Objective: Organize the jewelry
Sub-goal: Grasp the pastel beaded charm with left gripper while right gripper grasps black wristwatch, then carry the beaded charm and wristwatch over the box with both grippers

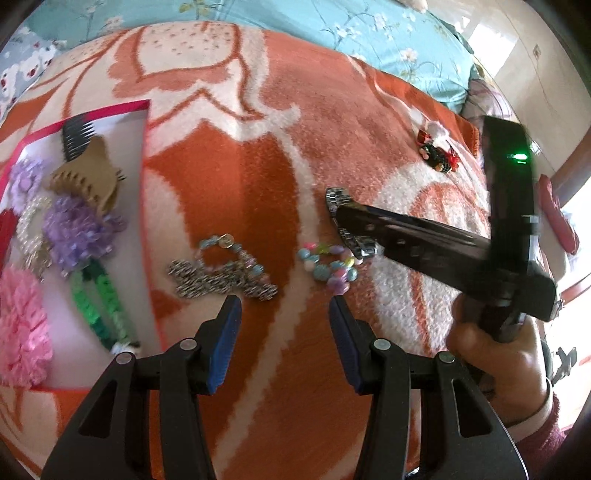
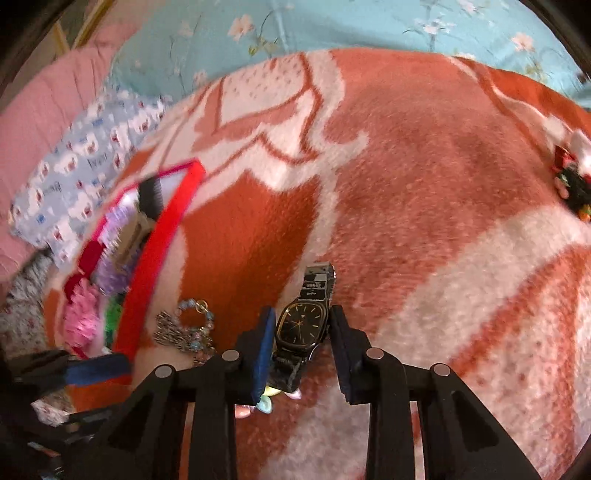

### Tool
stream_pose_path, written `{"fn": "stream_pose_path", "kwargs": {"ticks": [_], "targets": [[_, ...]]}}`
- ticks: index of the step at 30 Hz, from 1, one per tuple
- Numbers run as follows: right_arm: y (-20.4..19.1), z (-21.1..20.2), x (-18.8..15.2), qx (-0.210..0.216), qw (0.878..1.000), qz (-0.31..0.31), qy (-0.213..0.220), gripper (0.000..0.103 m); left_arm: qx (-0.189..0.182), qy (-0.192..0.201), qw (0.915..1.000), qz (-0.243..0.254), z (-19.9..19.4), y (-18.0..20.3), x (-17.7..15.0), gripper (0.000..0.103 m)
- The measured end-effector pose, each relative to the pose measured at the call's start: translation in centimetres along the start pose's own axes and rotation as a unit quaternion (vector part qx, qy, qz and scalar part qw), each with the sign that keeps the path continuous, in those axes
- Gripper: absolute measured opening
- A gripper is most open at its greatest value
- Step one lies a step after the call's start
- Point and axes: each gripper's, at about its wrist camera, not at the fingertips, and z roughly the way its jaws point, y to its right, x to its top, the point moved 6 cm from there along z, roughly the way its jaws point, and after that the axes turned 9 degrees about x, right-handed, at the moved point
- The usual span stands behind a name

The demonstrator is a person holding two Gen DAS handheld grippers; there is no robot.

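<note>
A black-faced wristwatch [image 2: 301, 326] with a metal band lies on the orange and white blanket, between the open jaws of my right gripper [image 2: 301, 325]; the pads stand on either side of its case. In the left wrist view the right gripper's fingers cover the watch [image 1: 338, 199]. My left gripper [image 1: 284, 306] is open and empty, hovering just short of a silver chain bracelet [image 1: 221, 280] and a pastel bead bracelet [image 1: 328, 264]. A red-rimmed white box [image 1: 125, 110] at the left holds hair clips and scrunchies.
A small red and black hair ornament [image 1: 437, 149] lies at the far right of the blanket. A turquoise flowered quilt [image 1: 369, 33] lies behind it. Pillows [image 2: 74, 166] sit at the far left in the right wrist view.
</note>
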Motion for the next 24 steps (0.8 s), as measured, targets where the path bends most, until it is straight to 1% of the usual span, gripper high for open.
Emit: {"fn": "stream_pose_path", "kwargs": {"ticks": [3, 6, 9, 10, 11, 12, 13, 14, 15, 17, 18, 24], "targets": [[0.7, -1.9, 0.4, 0.005, 1.000, 0.014, 0.020, 0.030, -0.008, -0.005, 0.9999, 0.010, 1.0, 1.5, 0.8, 0.048], [1.3, -3.6, 1.0, 0.012, 0.999, 0.026, 0.038, 0.030, -0.017, -0.013, 0.9993, 0.031, 2.4, 3.6, 1.5, 0.048], [1.7, -4.9, 1.3, 0.016, 0.998, 0.031, 0.050, 0.030, -0.005, -0.023, 0.9984, 0.051, 4.2, 5.1, 1.7, 0.048], [1.7, -5.0, 1.4, 0.016, 0.998, 0.031, 0.052, 0.030, -0.002, -0.028, 0.9980, 0.056, 4.7, 5.3, 1.6, 0.046], [1.7, -5.2, 1.4, 0.018, 0.998, 0.032, 0.054, 0.030, 0.003, -0.030, 0.9977, 0.060, 5.1, 5.5, 1.4, 0.042], [1.7, -5.5, 1.3, 0.021, 0.998, 0.034, 0.056, 0.030, 0.015, -0.028, 0.9974, 0.065, 5.4, 5.5, 1.4, 0.029], [1.7, -5.7, 1.3, 0.022, 0.998, 0.034, 0.057, 0.030, 0.025, -0.025, 0.9970, 0.069, 5.5, 5.4, 1.3, 0.020], [1.7, -5.9, 1.2, 0.023, 0.997, 0.034, 0.058, 0.030, 0.026, -0.023, 0.9971, 0.068, 5.4, 5.3, 1.4, 0.017], [1.6, -6.0, 1.1, 0.025, 0.997, 0.034, 0.060, 0.030, 0.017, -0.022, 0.9978, 0.061, 5.1, 4.9, 1.4, 0.014], [1.5, -6.3, 0.9, 0.028, 0.997, 0.035, 0.060, 0.030, 0.010, -0.017, 0.9984, 0.052, 4.5, 4.4, 1.5, 0.012], [1.4, -6.3, 0.8, 0.029, 0.997, 0.034, 0.060, 0.030, 0.013, -0.011, 0.9986, 0.050, 4.0, 4.0, 1.4, 0.012], [0.0, -6.4, 0.5, 0.040, 0.997, 0.027, 0.060, 0.030, 0.013, 0.022, 0.9992, 0.030, 0.6, 2.6, 1.3, 0.012]]}}
